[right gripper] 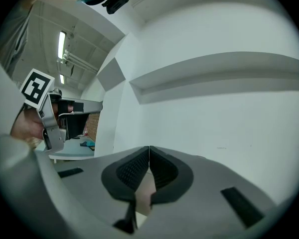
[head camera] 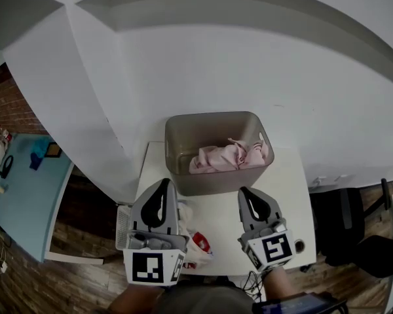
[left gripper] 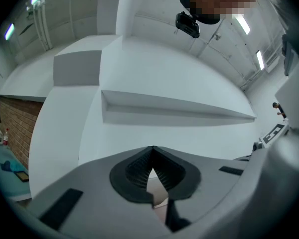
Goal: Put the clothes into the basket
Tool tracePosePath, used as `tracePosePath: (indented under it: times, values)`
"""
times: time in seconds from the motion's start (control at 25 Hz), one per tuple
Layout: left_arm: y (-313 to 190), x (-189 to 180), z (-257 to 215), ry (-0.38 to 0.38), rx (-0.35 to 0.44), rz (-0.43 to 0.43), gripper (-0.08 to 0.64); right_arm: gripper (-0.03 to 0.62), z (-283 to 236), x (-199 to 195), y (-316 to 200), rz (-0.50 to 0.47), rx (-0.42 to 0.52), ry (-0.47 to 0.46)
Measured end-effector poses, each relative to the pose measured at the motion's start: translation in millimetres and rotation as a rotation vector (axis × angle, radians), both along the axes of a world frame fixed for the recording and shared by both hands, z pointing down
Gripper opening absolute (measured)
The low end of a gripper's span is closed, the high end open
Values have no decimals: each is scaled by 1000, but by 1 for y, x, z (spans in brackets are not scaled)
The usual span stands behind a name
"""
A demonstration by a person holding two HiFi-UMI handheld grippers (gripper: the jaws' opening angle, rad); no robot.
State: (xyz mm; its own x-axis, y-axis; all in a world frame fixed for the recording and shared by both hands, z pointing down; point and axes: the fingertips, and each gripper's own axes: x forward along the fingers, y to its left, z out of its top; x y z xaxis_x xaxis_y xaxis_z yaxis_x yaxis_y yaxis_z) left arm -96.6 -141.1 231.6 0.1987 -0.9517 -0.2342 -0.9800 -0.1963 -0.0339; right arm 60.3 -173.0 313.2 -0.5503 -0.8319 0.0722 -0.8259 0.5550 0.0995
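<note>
A grey basket [head camera: 177,142] stands at the far side of the small white table [head camera: 295,195], with pink clothes [head camera: 229,156] bunched inside it. On the table in front of it lies a white and red garment [head camera: 198,244], partly hidden under my left gripper [head camera: 162,185]. Both grippers hover over the table's near half with their tips just short of the basket's front wall. The left gripper [left gripper: 153,148] is shut with nothing in it, and so is the right gripper [head camera: 243,191] [right gripper: 149,148]. Both gripper views look up at the white wall.
A light blue table [head camera: 26,195] with small items stands to the left, in front of a brick wall. A dark chair [head camera: 354,234] is at the right. A white ridged rack [head camera: 122,227] sits at the table's left edge. The left gripper's marker cube [right gripper: 36,87] shows in the right gripper view.
</note>
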Motion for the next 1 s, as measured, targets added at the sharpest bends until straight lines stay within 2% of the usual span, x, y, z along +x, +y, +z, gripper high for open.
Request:
tracePosePath:
  times: [0.12, 0.28, 0.64, 1.0]
  values:
    - [7, 5, -2, -8, -4, -37, 9, 8, -4, 3, 4, -29, -3, 0]
    - [22, 11, 3, -10, -23, -100, 9, 8, -12, 9, 14, -103, 53, -34]
    - [70, 16, 31, -4, -84, -253, 9, 8, 14, 21, 43, -219, -13, -21]
    - [120, 6, 79, 21, -168, -379, 9, 9, 64, -12, 77, -399, -83, -33]
